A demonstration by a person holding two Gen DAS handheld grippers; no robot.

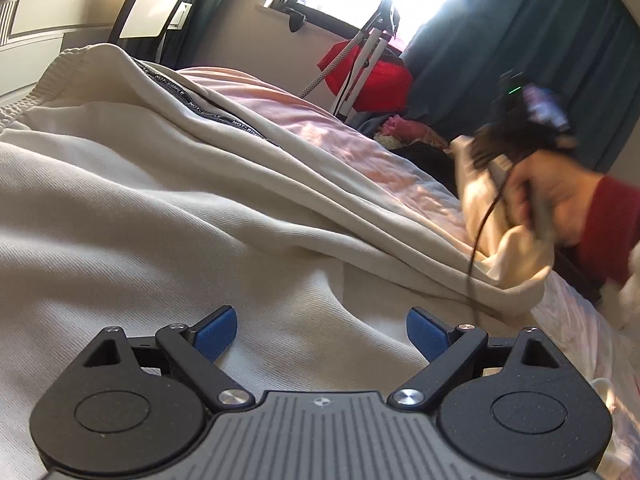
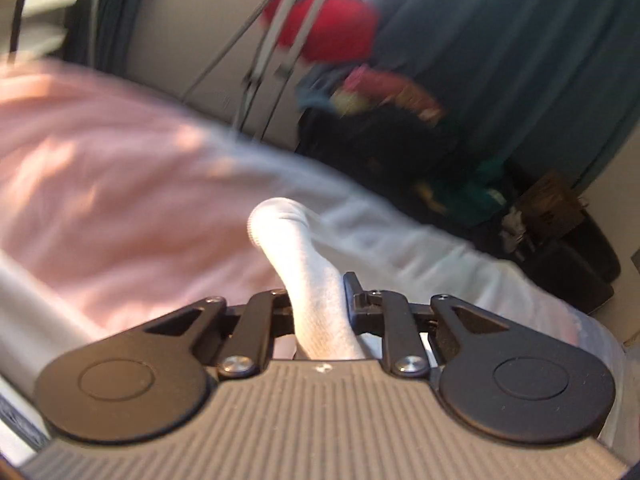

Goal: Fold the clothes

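Note:
A cream garment (image 1: pixel 160 208) with a black lettered tape (image 1: pixel 208 108) lies spread over a bed with a pink sheet (image 1: pixel 340 136). Low over the garment's near part, my left gripper (image 1: pixel 320 314) stands open, its blue pads (image 1: pixel 218 334) wide apart with nothing between them. At the right, a hand in a red sleeve (image 1: pixel 556 196) holds my blurred right gripper (image 1: pixel 478 148), which lifts an end of the cream cloth (image 1: pixel 512 256) off the bed. In the right wrist view, the right gripper (image 2: pixel 318 292) is shut on a ribbed whitish strip of that cloth (image 2: pixel 296 240), which sticks out forward over the pink sheet (image 2: pixel 100 184).
Beyond the bed's far side stand a tripod (image 1: pixel 360 68), something red (image 1: pixel 380 80) and a dark curtain (image 1: pixel 520 40) beside a bright window. A heap of dark and coloured clothes (image 2: pixel 400 128) and dark containers (image 2: pixel 576 264) sit on the floor past the bed's edge.

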